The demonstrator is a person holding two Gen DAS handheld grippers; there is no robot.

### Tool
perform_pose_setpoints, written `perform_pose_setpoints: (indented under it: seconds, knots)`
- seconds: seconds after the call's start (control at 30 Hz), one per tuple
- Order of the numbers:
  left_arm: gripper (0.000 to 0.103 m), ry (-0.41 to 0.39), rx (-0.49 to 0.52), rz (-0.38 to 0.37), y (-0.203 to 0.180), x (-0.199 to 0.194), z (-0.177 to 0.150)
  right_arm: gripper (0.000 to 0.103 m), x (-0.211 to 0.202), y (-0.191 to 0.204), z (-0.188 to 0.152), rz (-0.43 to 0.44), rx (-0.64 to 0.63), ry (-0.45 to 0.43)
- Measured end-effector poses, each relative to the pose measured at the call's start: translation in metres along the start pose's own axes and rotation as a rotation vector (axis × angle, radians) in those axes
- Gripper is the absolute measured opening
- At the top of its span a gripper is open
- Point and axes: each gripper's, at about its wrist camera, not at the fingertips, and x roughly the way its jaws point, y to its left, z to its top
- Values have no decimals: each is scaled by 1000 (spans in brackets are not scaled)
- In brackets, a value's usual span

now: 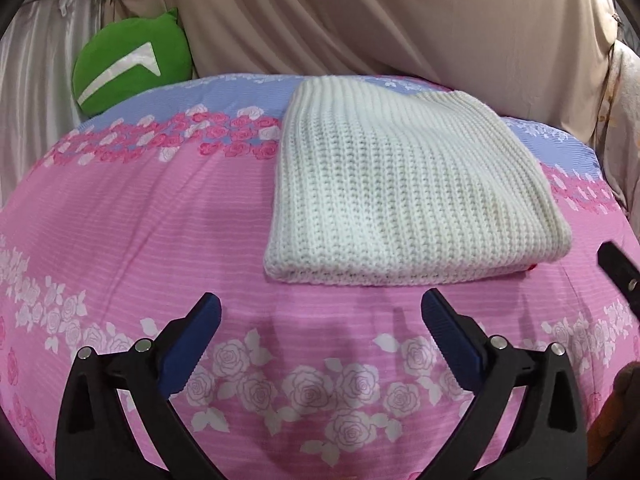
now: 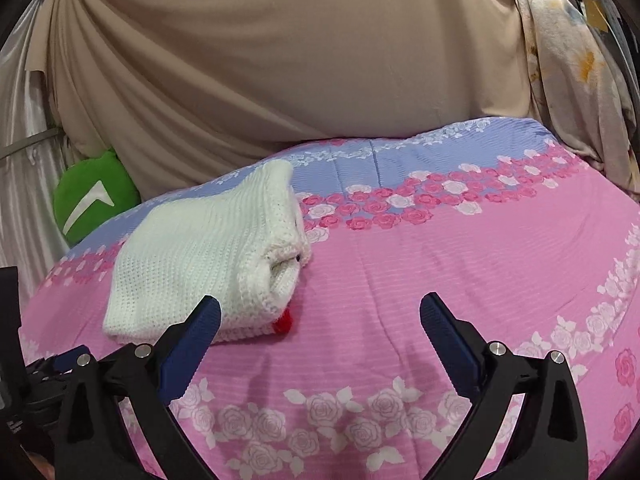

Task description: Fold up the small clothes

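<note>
Folded white knit garment (image 1: 404, 188) lies on the bed (image 1: 140, 220), toward its far edge, near a green cushion (image 1: 132, 66). Left tongs (image 1: 320, 312) and right tongs (image 2: 320, 312) both stand spread wide, empty, just short of the garment.

A white chunky-knit garment (image 1: 404, 184) lies folded into a flat, thick rectangle on pink rose-print bedding (image 1: 132, 220).

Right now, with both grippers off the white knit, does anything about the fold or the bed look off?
Little stands out. The white knit garment lies folded and flat on the floral bedspread. A small red bit pokes out under its near right corner, and that end shows bulky rolled layers. Left gripper and right gripper are open, holding nothing.
</note>
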Motion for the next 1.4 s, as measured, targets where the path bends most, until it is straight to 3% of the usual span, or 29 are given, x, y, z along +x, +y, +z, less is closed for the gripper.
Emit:
perform_pose_setpoints:
  seconds: [0.17, 0.37, 0.8, 1.4]
  knots:
    - [98, -23, 49, 53, -12, -5, -5, 98, 11, 12, -12, 71, -48, 141]
    - [98, -41, 43, 69, -14, -9, -8, 98, 16, 37, -21, -6, -162, 191]
    - [98, 9, 67, 123, -18, -4, -10, 97, 18, 43, -26, -36, -182, 221]
    - [98, -8, 73, 157, -21, -6, -9, 92, 20, 48, -28, -33, -203, 243]
